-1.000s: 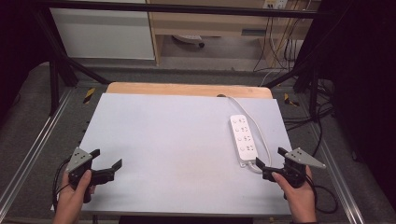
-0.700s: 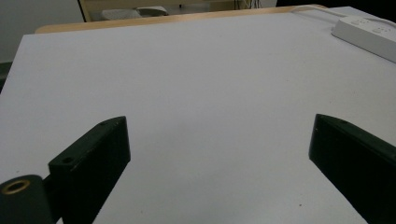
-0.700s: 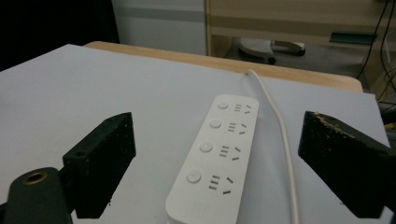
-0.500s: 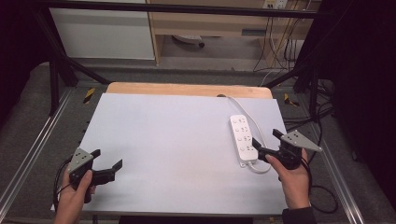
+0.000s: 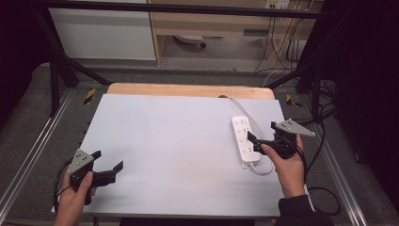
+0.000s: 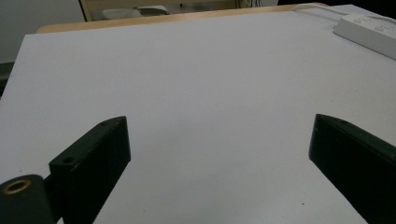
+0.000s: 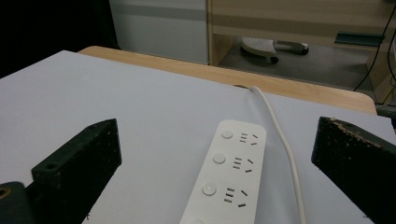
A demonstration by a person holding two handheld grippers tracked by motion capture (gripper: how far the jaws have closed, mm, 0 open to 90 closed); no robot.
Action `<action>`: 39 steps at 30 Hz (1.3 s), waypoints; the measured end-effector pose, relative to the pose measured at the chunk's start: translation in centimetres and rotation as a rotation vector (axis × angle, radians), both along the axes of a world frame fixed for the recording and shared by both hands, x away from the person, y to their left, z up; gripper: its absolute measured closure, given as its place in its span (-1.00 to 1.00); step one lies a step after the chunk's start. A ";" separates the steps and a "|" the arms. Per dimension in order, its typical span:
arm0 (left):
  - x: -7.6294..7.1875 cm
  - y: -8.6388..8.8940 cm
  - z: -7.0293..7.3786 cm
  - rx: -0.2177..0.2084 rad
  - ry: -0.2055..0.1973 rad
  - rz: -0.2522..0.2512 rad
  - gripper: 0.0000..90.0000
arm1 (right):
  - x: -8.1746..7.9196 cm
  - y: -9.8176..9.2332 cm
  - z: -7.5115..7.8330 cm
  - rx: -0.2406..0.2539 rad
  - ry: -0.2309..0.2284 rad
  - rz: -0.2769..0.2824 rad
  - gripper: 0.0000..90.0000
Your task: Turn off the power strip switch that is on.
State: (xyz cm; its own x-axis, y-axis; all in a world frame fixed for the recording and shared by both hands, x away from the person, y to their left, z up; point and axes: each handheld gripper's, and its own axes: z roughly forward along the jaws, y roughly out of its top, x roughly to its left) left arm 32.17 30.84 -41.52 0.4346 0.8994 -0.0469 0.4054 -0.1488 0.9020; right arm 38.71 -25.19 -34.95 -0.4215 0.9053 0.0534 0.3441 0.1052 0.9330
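A white power strip (image 5: 244, 139) with several sockets and round buttons lies flat on the right side of the white table sheet (image 5: 179, 136). Its white cable (image 5: 236, 103) runs to the far edge. My right gripper (image 5: 261, 133) hovers open just right of the strip's near half. In the right gripper view the strip (image 7: 231, 177) lies between and beyond the wide-apart jaws of that gripper (image 7: 217, 137), untouched. My left gripper (image 5: 109, 160) stands open and empty at the near left. Its own view has its jaws (image 6: 219, 154) over bare sheet, with the strip (image 6: 369, 30) far off at the top right.
A wooden tabletop edge (image 5: 188, 89) shows beyond the sheet. The strip's cable also loops near its front end (image 5: 263, 170). Metal frame rails (image 5: 42, 141) flank the table. A cabinet and shelf (image 5: 207, 23) stand on the floor behind.
My right gripper has moved forward and left from the near right edge up beside the power strip. The left gripper has stayed in place, open.
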 end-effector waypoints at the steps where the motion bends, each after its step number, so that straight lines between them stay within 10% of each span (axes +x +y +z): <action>1: 0.0 0.0 0.0 0.002 0.000 0.000 -0.88 | 0.1 0.0 0.0 -0.003 -0.003 0.006 -0.96; 18: 0.0 0.0 0.0 0.011 0.000 0.000 -0.88 | 1.7 0.6 0.6 0.018 -0.007 0.002 -0.75; 26: 0.0 0.0 -0.1 0.011 0.003 0.003 -0.88 | 2.6 0.8 0.4 0.019 -0.017 -0.001 -0.13; 39: 0.1 0.0 -0.1 0.014 0.006 0.003 -0.88 | 3.6 1.4 -0.3 0.006 -0.009 -0.015 0.34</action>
State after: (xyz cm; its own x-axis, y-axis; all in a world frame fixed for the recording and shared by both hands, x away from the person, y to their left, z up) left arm 32.26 30.87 -41.65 0.4317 0.9013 -0.0368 0.4113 -0.1604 0.8973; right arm 42.30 -23.80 -35.21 -0.4081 0.9113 0.0552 0.3367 0.0941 0.9369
